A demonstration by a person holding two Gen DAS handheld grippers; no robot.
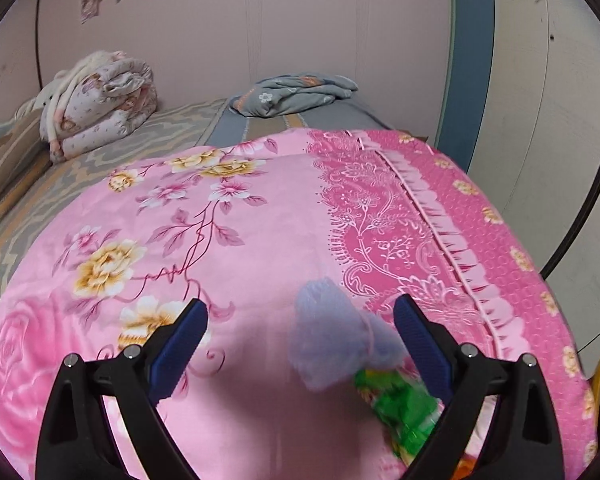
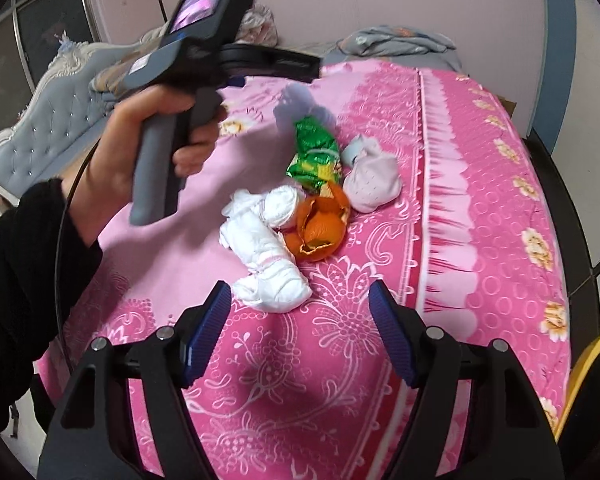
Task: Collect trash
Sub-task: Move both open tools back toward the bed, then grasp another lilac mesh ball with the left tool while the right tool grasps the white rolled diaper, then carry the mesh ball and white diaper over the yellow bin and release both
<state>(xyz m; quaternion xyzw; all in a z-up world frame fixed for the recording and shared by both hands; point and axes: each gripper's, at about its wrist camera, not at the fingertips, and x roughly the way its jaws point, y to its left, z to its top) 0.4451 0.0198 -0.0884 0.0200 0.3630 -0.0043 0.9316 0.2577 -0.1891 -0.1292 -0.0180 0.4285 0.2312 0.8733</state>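
My right gripper (image 2: 300, 320) has its blue pads standing well apart with nothing between them, only pink bedspread (image 2: 480, 240) below, and the nearest thing ahead of it is the knotted white cloth bundle (image 2: 264, 252), its near end just beyond my left pad. That is my first worry: the bundle looks like socks or a rag, not trash, and if I close early I will pinch it, or a fold of the bedspread, and drag the whole heap. Just past it lies the orange peel (image 2: 318, 226), touching the bundle on one side and the green wrapper (image 2: 314, 152) on the other; the peel is curled and soft, so a grip on its edge could tear it or let it slip. A pale pink sock-like lump (image 2: 370, 182) sits right beside the peel and could come up with it. Beyond the wrapper is a bluish-grey blur (image 2: 304, 106) that I take for a thin bag or tissue, though I cannot say for certain. My left gripper (image 1: 300, 332), its pads also spread wide and closed on nothing, hangs over that same blur (image 1: 332, 336) and the green wrapper (image 1: 404, 404), so both my tools point at one small pile and could knock together or push pieces away from each other. The crinkly foil may skate away. A yellow rim (image 2: 588, 364) at the bed's edge may be the bin; a loose piece could drop short of it.
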